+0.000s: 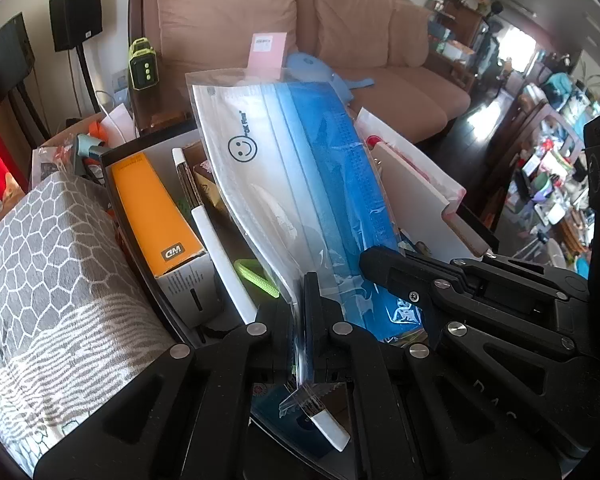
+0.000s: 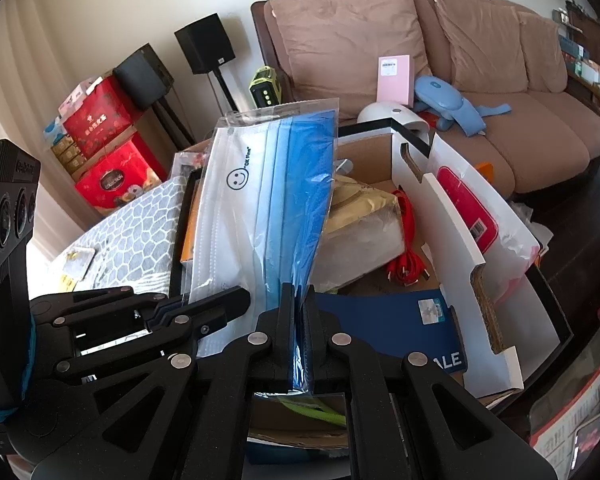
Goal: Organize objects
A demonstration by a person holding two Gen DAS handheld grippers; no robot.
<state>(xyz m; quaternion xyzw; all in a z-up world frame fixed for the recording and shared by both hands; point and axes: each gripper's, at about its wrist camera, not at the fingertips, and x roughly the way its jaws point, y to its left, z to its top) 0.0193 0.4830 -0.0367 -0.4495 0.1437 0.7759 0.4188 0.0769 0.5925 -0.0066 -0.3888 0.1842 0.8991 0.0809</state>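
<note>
Both grippers pinching same crinkly clear mask bag [image 1: 284, 184]: left gripper [image 1: 300, 320] clamped on white edge, right gripper [image 2: 300, 320] on blue edge. Bag upright over open cardboard box [image 2: 460, 240]; glossy orange carton [image 1: 152, 208] at 9 o'clock, red cable [image 2: 408, 240] at 3.

Brown cushioned sofa [image 2: 480, 92] against the pale wall [image 2: 100, 12], black speakers [image 2: 204, 44] on stands, sunlight glaring off dark floor [image 1: 484, 112].
</note>
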